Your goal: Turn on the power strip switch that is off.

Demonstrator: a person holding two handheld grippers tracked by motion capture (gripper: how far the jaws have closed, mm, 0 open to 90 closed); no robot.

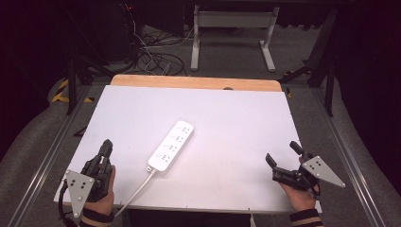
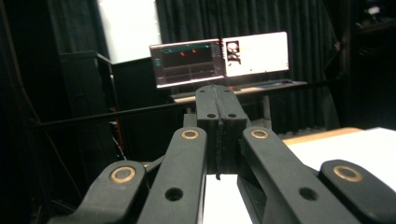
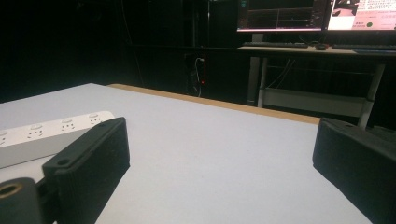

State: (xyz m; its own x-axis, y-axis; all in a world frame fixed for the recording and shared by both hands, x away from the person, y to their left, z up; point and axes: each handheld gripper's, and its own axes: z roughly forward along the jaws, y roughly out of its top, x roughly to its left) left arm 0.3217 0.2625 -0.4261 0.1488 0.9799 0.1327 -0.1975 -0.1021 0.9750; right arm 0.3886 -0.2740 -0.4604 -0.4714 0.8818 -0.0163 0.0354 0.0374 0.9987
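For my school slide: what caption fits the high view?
White power strip on the table, shut left gripper, open right gripper.

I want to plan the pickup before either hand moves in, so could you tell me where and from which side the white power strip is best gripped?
Probably across its narrow width near the middle of the power strip, coming from above. It lies flat and diagonal on the white table, long and slim, so jaws fit its short sides. Its cable leaves the near end. The right gripper is open; the left gripper is shut.
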